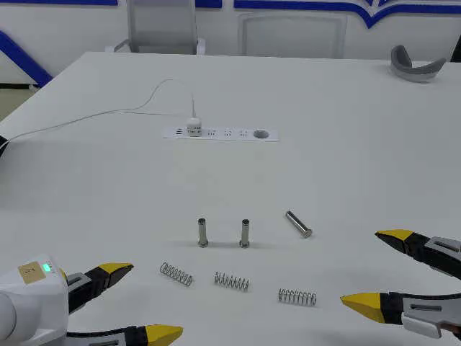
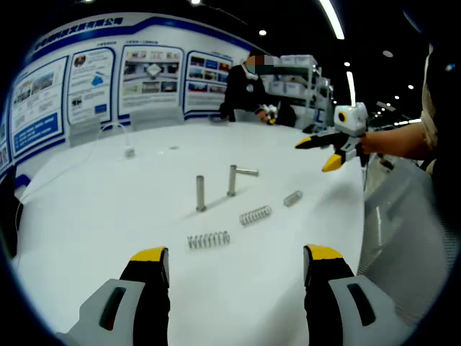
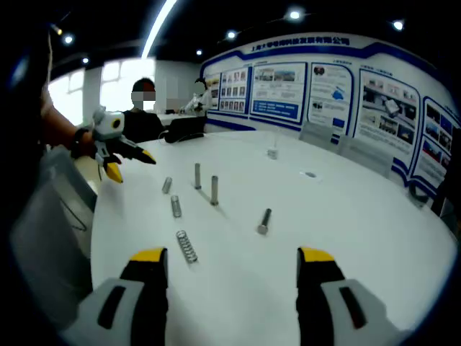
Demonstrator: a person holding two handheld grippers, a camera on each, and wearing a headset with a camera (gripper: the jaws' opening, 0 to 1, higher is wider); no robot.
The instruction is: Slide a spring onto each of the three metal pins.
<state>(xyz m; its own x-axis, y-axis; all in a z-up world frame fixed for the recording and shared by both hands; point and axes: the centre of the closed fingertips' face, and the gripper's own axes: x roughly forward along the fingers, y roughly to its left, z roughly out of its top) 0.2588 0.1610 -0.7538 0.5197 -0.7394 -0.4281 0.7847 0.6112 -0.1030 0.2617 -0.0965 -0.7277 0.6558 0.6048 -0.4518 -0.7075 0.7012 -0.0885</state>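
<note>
Three small steel coil springs (image 1: 231, 281) lie flat in a row on the white table (image 1: 346, 166), long axes roughly left-right, none on a pin yet. Just behind them stand two short upright metal pins (image 1: 202, 232); the third metal pin (image 1: 298, 224) lies on its side, off to the right. The row's left end is nearest the left gripper (image 1: 155, 300). Its right end and the lying pin are nearest the right gripper (image 1: 360, 267). Both have jaws wide apart and empty. The right gripper view shows the lying pin's head pointing toward that gripper. In the left gripper view it sits partly behind an upright pin.
</note>
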